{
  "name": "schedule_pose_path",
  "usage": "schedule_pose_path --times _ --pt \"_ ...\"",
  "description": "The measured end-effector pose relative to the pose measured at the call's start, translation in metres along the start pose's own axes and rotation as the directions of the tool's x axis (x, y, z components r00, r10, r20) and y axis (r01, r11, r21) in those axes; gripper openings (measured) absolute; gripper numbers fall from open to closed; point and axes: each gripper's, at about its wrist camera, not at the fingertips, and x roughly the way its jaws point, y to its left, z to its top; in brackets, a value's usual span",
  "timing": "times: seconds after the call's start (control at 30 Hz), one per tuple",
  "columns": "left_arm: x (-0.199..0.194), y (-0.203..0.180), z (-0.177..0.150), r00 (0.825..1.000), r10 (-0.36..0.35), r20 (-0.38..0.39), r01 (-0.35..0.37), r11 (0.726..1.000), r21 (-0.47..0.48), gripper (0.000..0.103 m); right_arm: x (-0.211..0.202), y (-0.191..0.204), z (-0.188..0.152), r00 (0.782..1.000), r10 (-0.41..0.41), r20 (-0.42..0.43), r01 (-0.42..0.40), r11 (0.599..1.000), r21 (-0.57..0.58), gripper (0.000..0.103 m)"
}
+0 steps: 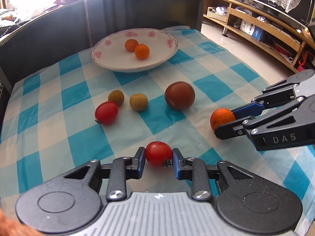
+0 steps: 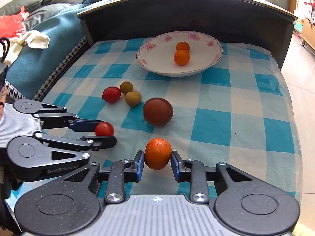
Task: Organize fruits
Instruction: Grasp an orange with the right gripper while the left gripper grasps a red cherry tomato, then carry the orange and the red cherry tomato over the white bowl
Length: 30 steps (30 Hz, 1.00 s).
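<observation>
Left tool (image 1: 158,158) pinching glossy red tomato (image 1: 158,153), right tool (image 2: 157,159) pinching dimpled orange (image 2: 157,153)

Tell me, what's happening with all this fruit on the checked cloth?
Someone is sorting fruit with two tools. The left hand-held gripper is shut on a small red tomato, and the right hand-held gripper is shut on a small orange. Two oranges already sit in the flowered plate. Another tomato, two brownish-green fruits and a big dark red one lie on the cloth.
</observation>
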Motion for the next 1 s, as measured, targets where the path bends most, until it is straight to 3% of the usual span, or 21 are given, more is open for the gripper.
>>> schedule_pose_path --times 0.17,0.27,0.37,0.4,0.57,0.77,0.9,1.0 --pt "0.000 0.003 -0.001 1.000 -0.019 0.007 0.019 1.000 0.001 0.039 0.008 -0.002 -0.001 1.000 -0.002 -0.015 0.003 1.000 0.007 0.026" --pt "0.000 0.004 -0.004 1.000 -0.023 0.006 0.022 1.000 0.004 0.042 0.009 0.000 -0.002 1.000 -0.006 -0.016 0.006 1.000 -0.013 0.035" --pt "-0.001 0.004 -0.007 0.999 -0.031 0.015 0.031 1.000 0.003 0.045 0.009 -0.001 -0.004 1.000 -0.004 -0.009 0.004 1.000 -0.013 0.038" --pt "-0.001 0.003 -0.007 0.999 -0.032 0.016 0.032 0.999 0.006 0.046 0.009 -0.001 -0.004 1.000 -0.002 -0.009 0.002 1.000 -0.016 0.045" --pt "0.001 0.000 -0.006 0.999 -0.027 0.026 0.026 1.000 0.015 0.048 0.009 0.000 -0.005 1.000 -0.017 0.009 0.017 0.999 -0.037 0.048" --pt "0.001 -0.003 -0.004 1.000 -0.005 0.029 0.004 1.000 0.021 0.047 0.011 0.003 -0.003 0.999 -0.037 0.013 0.037 0.998 -0.051 0.040" --pt "0.002 -0.006 -0.002 1.000 0.004 0.026 -0.005 1.000 0.026 0.043 0.012 0.002 -0.003 0.998 -0.067 0.007 0.068 0.996 -0.053 0.030" --pt "0.002 -0.009 0.002 0.999 0.014 0.029 -0.015 0.999 0.036 0.038 0.012 0.004 -0.002 0.996 -0.084 0.003 0.084 0.994 -0.065 0.029"
